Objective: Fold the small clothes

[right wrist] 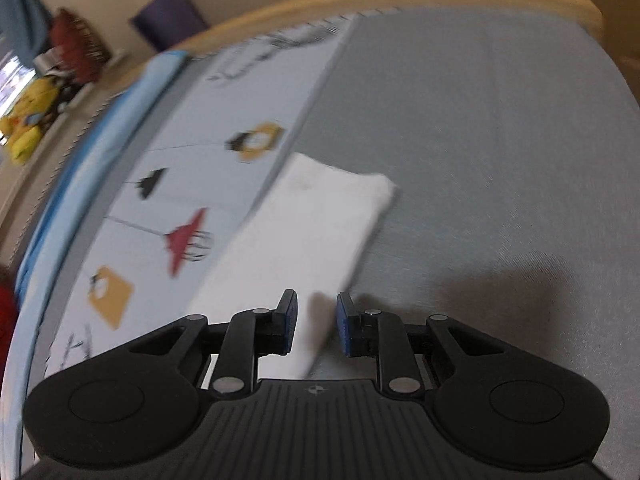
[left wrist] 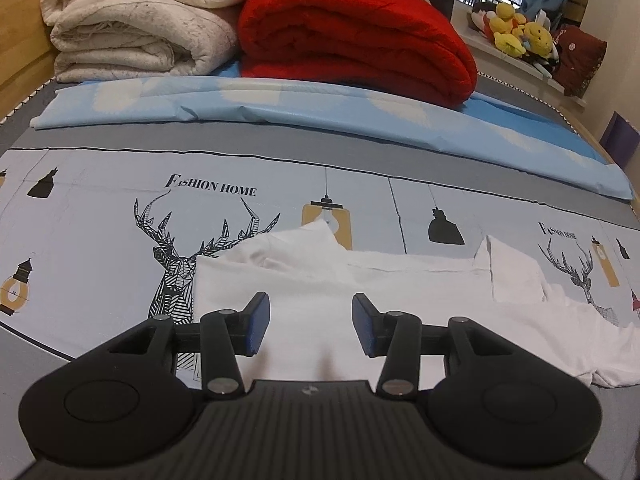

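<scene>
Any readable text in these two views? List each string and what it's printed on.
"FASHION HOME": printed in black above the deer drawing on the pale blue patterned bed sheet, left wrist view.
"FASHION HOME": a second, smaller print on the same sheet, far right above another deer; only just legible.
Right wrist view: dark marks on the sheet near the far edge are motion-blurred, unreadable.
No text shows on the white garment.

- White garment [left wrist: 360, 304]: 1
- Folded quilts: 2, one white quilt [left wrist: 136, 20], one red quilt [left wrist: 352, 32]
- Grippers: 2, left gripper [left wrist: 311, 325], right gripper [right wrist: 317, 322]
- Blue sheet [left wrist: 280, 108]: 1
</scene>
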`<state>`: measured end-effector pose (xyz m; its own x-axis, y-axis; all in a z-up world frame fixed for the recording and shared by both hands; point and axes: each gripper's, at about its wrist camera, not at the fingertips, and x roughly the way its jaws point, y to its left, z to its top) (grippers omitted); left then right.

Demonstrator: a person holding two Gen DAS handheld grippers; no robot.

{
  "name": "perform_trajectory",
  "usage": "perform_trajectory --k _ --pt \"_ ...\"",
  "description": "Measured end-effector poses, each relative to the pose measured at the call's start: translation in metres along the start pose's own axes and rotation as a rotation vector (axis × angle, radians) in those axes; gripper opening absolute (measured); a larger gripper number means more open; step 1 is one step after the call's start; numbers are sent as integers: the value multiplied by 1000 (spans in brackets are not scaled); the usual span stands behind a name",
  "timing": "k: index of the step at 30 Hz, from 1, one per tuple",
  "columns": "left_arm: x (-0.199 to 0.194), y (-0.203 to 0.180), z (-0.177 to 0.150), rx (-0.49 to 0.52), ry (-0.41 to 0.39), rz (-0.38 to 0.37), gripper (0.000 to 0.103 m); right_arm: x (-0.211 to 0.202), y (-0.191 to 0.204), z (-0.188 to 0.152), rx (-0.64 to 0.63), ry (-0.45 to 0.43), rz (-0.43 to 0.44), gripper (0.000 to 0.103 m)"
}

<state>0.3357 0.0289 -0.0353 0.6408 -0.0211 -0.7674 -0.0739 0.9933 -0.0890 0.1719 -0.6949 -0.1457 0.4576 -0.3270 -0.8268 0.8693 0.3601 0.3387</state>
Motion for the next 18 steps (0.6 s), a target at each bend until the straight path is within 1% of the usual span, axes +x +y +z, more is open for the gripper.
perform_trajectory --k 2,4,5,6,7,8,10,12,13,15,16,18 --pt "-1 1 0 -5 -2 -1 50 9 -9 -2 20 14 2 22" --pt "-2 3 0 -13 -2 -6 50 16 -11 -4 18 7 20 22" --pt "-2 4 1 -15 -3 -5 50 18 -10 -5 6 -4 23 19" --pt "-3 6 1 -16 -5 -3 50 20 -9 -5 -4 -13 24 8" --pt "-4 7 2 -18 -6 -2 50 21 -8 -6 -19 -20 30 4" --pt "-6 9 2 -21 -8 -1 50 19 -6 -7 -31 -36 28 3" --pt "-9 15 5 -33 -17 7 50 8 8 -9 -78 -102 -9 3" --pt "-12 24 9 -50 -25 16 50 -13 41 -12 -166 -198 -19 2" --pt "-14 29 11 -61 -27 20 50 -29 64 -19 -235 -257 3 2" --pt "-18 41 15 -90 -32 27 50 -70 117 -47 -411 -377 112 2" --pt "-20 48 17 -106 -36 32 50 -97 147 -72 -512 -434 206 2" --pt "-24 61 20 -140 -39 43 50 -139 188 -121 -658 -481 390 2"
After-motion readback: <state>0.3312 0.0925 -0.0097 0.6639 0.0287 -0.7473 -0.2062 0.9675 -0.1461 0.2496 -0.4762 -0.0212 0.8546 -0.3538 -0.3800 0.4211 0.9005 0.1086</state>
